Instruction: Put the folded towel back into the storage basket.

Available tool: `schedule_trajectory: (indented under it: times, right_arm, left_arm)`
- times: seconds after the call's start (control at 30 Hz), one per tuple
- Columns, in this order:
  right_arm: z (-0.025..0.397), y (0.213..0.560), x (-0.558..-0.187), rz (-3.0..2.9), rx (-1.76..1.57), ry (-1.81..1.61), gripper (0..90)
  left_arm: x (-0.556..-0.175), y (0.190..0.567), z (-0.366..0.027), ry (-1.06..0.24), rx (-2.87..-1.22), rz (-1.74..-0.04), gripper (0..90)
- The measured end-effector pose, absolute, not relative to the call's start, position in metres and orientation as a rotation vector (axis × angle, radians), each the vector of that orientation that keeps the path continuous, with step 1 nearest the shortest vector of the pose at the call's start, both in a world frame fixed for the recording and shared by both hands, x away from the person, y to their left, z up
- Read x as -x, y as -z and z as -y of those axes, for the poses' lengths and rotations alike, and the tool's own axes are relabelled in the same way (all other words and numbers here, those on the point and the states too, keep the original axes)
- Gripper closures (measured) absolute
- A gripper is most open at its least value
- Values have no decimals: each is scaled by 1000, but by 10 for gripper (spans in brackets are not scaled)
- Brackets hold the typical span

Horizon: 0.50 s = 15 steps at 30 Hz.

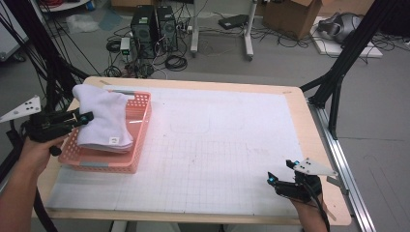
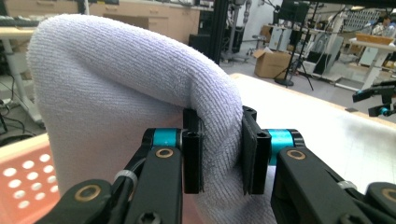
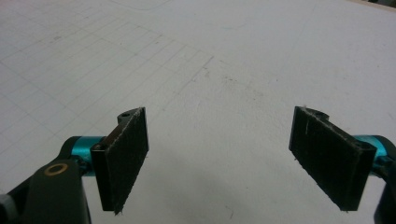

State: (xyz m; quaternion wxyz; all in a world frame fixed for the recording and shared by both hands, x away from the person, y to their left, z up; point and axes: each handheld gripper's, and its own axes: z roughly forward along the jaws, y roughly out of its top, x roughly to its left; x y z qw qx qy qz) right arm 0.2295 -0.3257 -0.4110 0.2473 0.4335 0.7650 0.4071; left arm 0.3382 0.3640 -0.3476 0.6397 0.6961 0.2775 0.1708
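here we see the left hand-held gripper (image 2: 219, 154) clamped on a fold of the white towel (image 1: 104, 118), which drapes over the pink basket (image 1: 138, 145) at the counter's (image 1: 217, 145) left side. the right hand-held gripper (image 3: 219, 158) hangs spread open, well apart.

My high view looked forward and down on the desk (image 1: 203, 145) from above my side, taking in the floor beyond. My left gripper view sat very close behind a white towel (image 2: 140, 93), facing across the desk toward the room, where the right hand-held gripper (image 2: 380, 100) appeared far off. My right gripper view looked down closely on the gridded mat (image 3: 210, 70), shared with the high view.
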Motion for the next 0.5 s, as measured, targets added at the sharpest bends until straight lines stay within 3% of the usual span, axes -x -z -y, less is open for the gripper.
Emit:
schedule_trajectory:
  times: [0.5]
  right_arm:
    - [327, 412, -229, -2090, -1186, -1105, 185]
  left_arm:
    - [-360, 365, -343, -316, -1579, -663, 723]
